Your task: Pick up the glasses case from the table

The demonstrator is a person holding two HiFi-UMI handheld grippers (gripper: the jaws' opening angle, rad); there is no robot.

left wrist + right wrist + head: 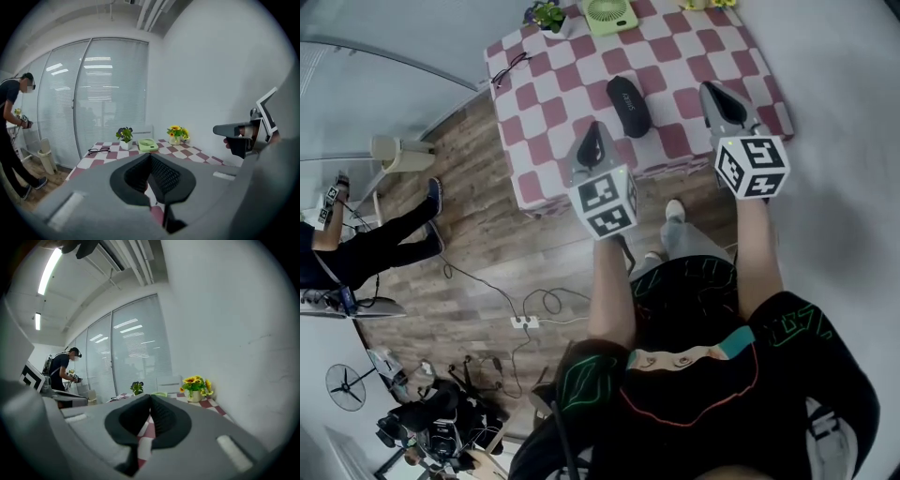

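Oval black glasses case (pixel 629 105) on checkered cloth (pixel 546 141); left claw (pixel 596 127), right claw (pixel 709 87) (both empty) closed.

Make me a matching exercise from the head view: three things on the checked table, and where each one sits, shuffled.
On the pink-and-white checked table:
1. black oval glasses case
2. pale green desk fan
3. thin dark-framed eyeglasses

A. near the left edge
B. around the middle
C. at the far edge

Pairs: 1-B, 2-C, 3-A.

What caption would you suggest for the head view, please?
Left tongs and right tongs, both shut, flank the black glasses case on the checkered table.
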